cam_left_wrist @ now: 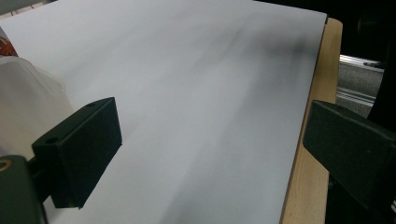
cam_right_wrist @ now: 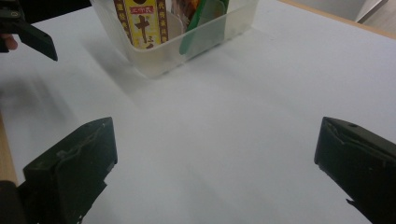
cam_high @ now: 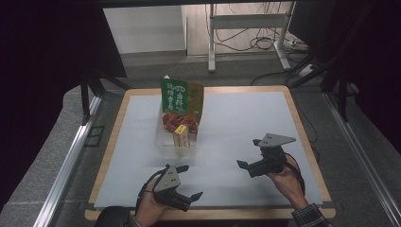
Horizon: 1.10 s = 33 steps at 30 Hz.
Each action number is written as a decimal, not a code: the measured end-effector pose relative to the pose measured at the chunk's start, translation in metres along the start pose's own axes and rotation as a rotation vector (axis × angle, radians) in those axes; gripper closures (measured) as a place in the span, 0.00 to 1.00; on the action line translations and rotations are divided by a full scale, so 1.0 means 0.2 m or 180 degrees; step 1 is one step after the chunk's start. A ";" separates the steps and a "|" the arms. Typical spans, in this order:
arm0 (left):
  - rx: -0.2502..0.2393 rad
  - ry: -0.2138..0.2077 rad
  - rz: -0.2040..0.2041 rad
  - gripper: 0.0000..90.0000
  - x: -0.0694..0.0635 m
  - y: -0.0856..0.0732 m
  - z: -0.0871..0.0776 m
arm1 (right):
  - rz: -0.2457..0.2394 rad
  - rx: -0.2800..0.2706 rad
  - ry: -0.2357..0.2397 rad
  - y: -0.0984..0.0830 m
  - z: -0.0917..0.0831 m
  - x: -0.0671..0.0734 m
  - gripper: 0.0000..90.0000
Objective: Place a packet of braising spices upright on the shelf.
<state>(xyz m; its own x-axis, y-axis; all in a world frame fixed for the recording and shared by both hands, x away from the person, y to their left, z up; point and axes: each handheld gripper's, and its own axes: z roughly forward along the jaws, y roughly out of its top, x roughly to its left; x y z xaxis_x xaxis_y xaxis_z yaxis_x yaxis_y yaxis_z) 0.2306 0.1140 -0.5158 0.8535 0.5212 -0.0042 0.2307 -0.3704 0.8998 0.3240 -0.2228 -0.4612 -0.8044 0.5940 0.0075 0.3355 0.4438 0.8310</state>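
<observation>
Both claws, left and right, gape empty near a clear bin of seemingly snack packets.

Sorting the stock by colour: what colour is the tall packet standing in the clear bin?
The tall packet is green with white lettering, clearest in the high view.

I see a wooden table covered almost to its edges by a white sheet. Grey carpet floor surrounds it, with metal rails running along the left and right sides. Past the far edge stands a white metal frame on a paler floor, cables tangled beneath it. Black curtains darken both sides of the room.
</observation>
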 end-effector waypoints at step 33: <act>0.0110 0.0076 -0.0072 0.04 0.03 -0.01 0.00 | 0.0154 0.0106 -0.0487 -0.33 -0.31 -0.03 0.00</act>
<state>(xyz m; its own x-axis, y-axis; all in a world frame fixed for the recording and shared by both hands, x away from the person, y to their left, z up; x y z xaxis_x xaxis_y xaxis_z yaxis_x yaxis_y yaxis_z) 0.2350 0.1170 -0.5186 0.8366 0.5476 -0.0137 0.2662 -0.3846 0.8839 0.2758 -0.2979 -0.4821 -0.7037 0.7094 -0.0400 0.3901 0.4328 0.8127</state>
